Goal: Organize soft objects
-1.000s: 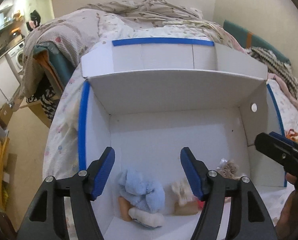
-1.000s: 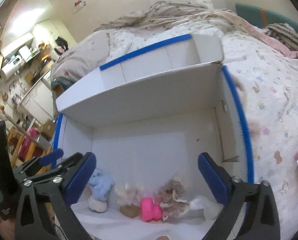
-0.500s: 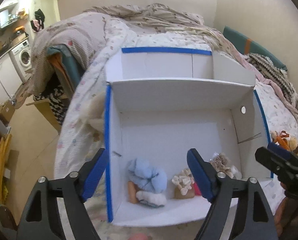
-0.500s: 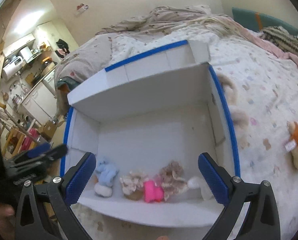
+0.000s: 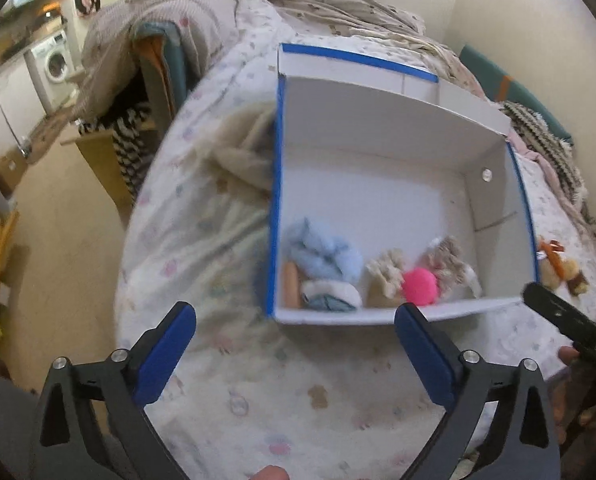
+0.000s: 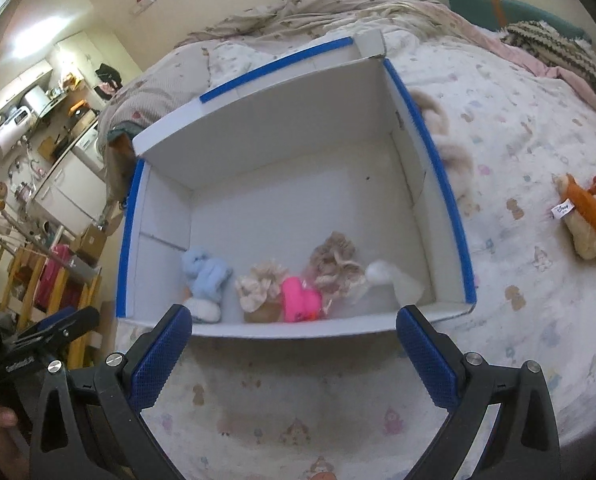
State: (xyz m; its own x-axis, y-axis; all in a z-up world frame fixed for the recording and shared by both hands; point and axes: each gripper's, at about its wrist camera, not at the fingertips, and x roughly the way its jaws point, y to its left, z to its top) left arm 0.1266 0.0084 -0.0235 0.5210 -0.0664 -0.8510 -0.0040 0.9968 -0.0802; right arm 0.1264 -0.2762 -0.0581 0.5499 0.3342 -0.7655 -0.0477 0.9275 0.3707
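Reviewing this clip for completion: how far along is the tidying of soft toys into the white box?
Mostly done: the blue plush, cream plush, pink toy and beige plush line the near wall of the white box. In hand: nothing; the left gripper is opening with nothing between its fingers, and the right gripper is open. Left: the orange-and-tan plush and a tan plush, both on the bed beside the box.

soft toys (image 6: pixel 258 284) in box (image 6: pixel 282 196), box on bed (image 6: pixel 517 280)

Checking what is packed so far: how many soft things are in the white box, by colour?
Light blue plush: 1
Cream frilly pieces: 2
Bright pink toy: 1
White piece: 1
Total: 5, along the box's near wall.
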